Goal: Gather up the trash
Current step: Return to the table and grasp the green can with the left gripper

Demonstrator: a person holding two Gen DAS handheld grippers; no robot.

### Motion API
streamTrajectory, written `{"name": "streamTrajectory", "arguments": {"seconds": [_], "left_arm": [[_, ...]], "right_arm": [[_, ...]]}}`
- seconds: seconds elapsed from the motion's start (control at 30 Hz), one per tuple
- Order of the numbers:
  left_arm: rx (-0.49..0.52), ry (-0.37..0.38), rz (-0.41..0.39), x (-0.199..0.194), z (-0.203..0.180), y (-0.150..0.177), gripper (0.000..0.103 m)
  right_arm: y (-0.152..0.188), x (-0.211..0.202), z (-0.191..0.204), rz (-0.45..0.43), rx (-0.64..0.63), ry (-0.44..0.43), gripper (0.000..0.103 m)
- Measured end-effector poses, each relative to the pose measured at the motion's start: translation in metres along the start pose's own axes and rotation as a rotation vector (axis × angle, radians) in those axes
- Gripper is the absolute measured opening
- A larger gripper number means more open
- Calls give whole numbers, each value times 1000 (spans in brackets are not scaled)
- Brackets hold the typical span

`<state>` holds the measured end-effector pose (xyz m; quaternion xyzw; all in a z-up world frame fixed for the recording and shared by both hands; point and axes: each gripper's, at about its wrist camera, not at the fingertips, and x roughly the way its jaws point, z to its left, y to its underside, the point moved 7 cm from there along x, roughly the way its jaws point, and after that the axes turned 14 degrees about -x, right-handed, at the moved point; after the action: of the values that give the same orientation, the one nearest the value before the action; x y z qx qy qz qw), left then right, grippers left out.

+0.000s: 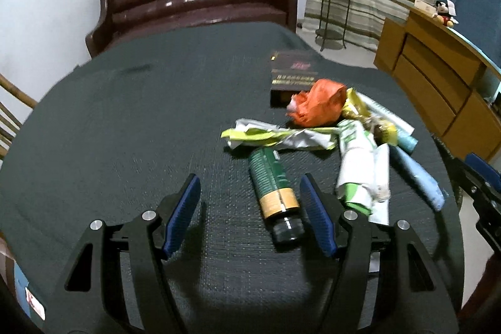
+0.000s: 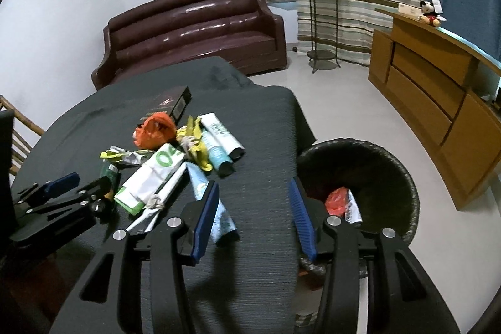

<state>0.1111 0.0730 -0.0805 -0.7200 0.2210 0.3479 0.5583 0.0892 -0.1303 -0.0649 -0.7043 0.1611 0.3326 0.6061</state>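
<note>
— So, where does your left gripper (image 1: 250, 215) stand against the trash?

— Low in the left wrist view, its blue-padded jaws spread with nothing pinched. The dark green squeeze tube with a gold band and black cap (image 1: 275, 193) lies on the dark grey woven tablecloth (image 1: 109, 130) between your two pads, much nearer the right-hand one; I cannot tell if it touches.

— And the rest of the pile?

— Up and right of that tube: a crumpled orange plastic bag (image 1: 316, 107) at the top, a flattened yellow-green and white wrapper (image 1: 275, 138) just under it, a white-and-green pouch (image 1: 357, 161) and a pale blue tube (image 1: 419, 183) further right. A dark brown printed box (image 1: 292, 74) sits just behind the orange bag.

— Your right gripper (image 2: 253, 218)?

— Spread too and empty, at the bottom centre of the right wrist view. The pale blue tube lies by its left-hand pad. The black mesh waste basket (image 2: 400, 177) stands at right, off the table edge, with orange and white scraps inside.
</note>
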Motion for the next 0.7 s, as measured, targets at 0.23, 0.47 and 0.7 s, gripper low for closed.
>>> {"name": "streamTrajectory", "arguments": {"seconds": [0.23, 0.47, 0.7], "left_arm": [[-16, 19, 65, 15, 1, 0, 58], [1, 70, 60, 15, 0, 0, 23], [7, 95, 71, 11, 5, 7, 23]], "right_arm": [[-1, 8, 8, 19, -5, -13, 46], [-2, 13, 15, 31, -18, -33, 46], [-3, 19, 27, 52, -47, -60, 46]]}}
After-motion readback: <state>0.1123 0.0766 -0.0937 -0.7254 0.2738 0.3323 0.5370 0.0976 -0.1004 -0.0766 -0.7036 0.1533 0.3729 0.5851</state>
